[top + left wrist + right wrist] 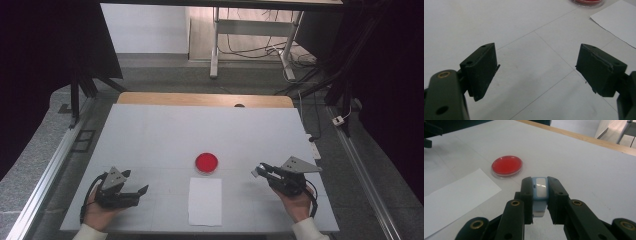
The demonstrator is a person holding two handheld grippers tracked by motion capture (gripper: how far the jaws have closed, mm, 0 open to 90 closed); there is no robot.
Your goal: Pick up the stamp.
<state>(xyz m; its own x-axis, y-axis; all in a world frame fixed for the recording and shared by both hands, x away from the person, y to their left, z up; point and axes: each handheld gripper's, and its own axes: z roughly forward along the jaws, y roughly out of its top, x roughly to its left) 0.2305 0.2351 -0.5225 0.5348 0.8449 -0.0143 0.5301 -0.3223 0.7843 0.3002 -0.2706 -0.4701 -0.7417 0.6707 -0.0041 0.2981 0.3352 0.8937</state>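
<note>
White table (150, 135), R gripper (539, 185) w/ blue device (540, 192)

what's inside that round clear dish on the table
The round clear dish holds a flat red filling across its whole floor; whether it is liquid or solid cannot be told. Nothing else lies in it. The table under it is covered.

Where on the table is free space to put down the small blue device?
Free: the far half beyond the red dish, and both side strips beside the white paper. Crowded: the middle near edge, where dish and paper lie between the left gripper and right gripper.
</note>
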